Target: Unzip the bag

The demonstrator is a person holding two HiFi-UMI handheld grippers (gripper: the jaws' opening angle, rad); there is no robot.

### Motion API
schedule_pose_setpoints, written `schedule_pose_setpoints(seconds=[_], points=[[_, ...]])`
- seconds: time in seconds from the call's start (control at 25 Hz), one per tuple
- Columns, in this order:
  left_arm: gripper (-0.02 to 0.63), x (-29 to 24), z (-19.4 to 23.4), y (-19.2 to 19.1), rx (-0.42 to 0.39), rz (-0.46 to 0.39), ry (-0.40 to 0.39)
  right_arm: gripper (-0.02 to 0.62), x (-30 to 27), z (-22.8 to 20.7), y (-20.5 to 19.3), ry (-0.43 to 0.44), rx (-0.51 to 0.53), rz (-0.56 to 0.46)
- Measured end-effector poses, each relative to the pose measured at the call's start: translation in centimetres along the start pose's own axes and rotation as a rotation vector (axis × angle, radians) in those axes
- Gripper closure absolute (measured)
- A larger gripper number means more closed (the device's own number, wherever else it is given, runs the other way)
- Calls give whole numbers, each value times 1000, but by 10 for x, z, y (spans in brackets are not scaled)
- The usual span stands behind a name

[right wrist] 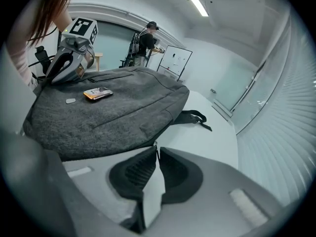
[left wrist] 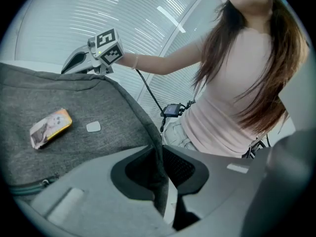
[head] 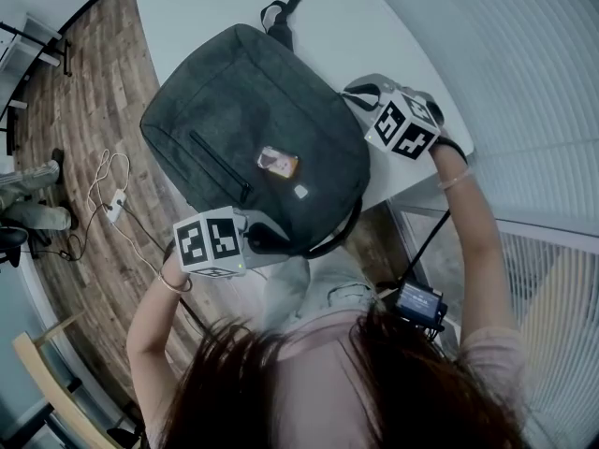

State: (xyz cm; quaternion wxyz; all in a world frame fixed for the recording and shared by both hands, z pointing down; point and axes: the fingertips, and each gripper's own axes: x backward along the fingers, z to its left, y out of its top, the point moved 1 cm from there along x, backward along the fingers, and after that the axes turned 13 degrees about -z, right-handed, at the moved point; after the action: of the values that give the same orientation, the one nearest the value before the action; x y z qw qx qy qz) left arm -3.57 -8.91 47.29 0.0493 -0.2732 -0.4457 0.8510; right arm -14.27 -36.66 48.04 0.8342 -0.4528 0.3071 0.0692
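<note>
The bag (head: pixel 253 129) is dark heathered grey, with an orange-and-cream patch (head: pixel 278 163), a small white label (head: pixel 300 192), a black strap (head: pixel 281 15) and a silvery zip pull (right wrist: pixel 155 145). The table (head: pixel 206 7) is white and the floor (head: pixel 75 110) is brown wood planks. The left gripper (left wrist: pixel 160 154) and right gripper (right wrist: pixel 157 149) are pale grey, with black-padded fingers (right wrist: pixel 180 174) and black-on-white square markers.
</note>
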Motion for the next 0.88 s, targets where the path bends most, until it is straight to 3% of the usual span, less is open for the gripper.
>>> schedule_pose_setpoints(seconds=[0.32,0.88], points=[[538,0,0,-1,22,6,-8,566,-10,-6,4,3,45,-26],[537,-3,0,4,43,-5,15,563,-16,-11,8,-9,-3,-97]])
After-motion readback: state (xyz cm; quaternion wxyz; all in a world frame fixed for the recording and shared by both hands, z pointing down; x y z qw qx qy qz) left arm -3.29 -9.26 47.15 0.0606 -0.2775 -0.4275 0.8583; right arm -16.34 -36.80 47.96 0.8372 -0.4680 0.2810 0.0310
